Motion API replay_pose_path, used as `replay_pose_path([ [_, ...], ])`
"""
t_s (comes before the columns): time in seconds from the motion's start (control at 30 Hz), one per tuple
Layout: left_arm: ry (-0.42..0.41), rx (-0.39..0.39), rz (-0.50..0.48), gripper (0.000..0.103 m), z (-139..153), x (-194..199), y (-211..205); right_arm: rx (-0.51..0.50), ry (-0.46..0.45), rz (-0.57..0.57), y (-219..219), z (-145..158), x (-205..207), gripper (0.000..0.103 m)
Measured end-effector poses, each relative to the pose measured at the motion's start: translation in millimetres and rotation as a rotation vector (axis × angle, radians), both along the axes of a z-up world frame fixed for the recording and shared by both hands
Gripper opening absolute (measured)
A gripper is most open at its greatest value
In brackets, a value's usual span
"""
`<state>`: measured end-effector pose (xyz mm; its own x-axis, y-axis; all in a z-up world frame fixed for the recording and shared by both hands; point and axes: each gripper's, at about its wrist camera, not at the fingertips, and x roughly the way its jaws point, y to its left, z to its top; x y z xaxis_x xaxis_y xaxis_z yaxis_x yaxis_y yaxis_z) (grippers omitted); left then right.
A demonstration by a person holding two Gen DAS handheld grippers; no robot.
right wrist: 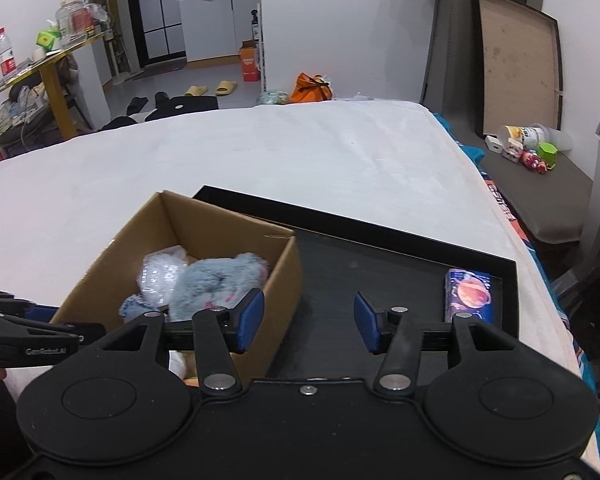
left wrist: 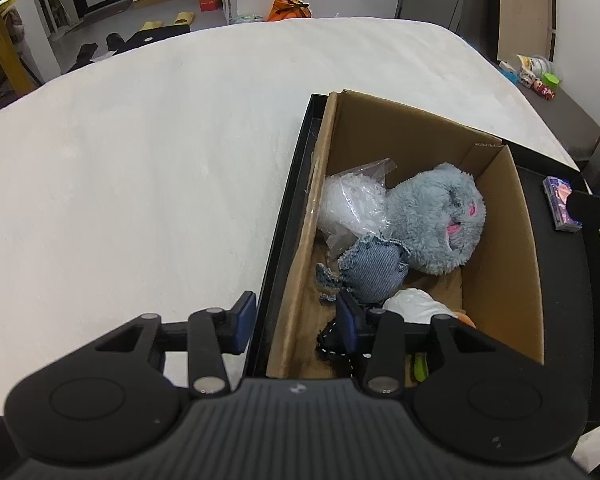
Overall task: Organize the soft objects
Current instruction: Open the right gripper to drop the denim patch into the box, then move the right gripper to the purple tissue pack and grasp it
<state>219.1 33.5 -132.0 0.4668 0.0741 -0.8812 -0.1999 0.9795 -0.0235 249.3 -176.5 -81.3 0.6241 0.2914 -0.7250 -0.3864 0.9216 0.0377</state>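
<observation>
Two grippers hover over a black tray [right wrist: 400, 236] that lies on a white bed [left wrist: 140, 160]. At the tray's left end stands an open box [left wrist: 496, 240] of brown cardboard, and in it lie the soft things: a grey plush [left wrist: 440, 220] with pink marks, a crumpled clear bag [left wrist: 352, 204] touching it on the left, a denim pouch [left wrist: 374, 268] just in front of both, a white piece [left wrist: 414, 304] nearer still, and something dark with white stitching, partly hidden behind the fingers. The left gripper [left wrist: 296, 320] straddles the box's left wall near its near corner, one blue pad outside over the tray's rim and one inside, its jaws apart with nothing pressed between them. The right gripper [right wrist: 309, 320] hangs over the bare tray floor just right of the box, its jaws also apart and empty. A small blue packet [right wrist: 470, 294] lies at the tray's far right edge, well apart from the box.
</observation>
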Motion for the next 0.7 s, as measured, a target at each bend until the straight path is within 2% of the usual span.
replay_pose_path([
  [0.37,0.015,0.035,-0.013,0.05,-1.5,11.1,-11.8,-0.003,0.009,-0.069,-29.2,-16.8,19.8,0.063],
  [0.43,0.016,0.048,-0.013,0.056,-1.9,13.4,-13.8,-0.005,0.005,-0.096,-36.9,-21.2,24.6,0.063],
  [0.6,0.028,0.077,-0.022,0.058,-6.2,20.0,-19.7,-0.004,-0.008,-0.177,-58.2,-38.2,32.9,0.064],
  [0.7,0.036,0.094,-0.025,0.058,-8.1,24.7,-22.9,0.003,-0.014,-0.225,-69.1,-47.7,38.1,0.068],
])
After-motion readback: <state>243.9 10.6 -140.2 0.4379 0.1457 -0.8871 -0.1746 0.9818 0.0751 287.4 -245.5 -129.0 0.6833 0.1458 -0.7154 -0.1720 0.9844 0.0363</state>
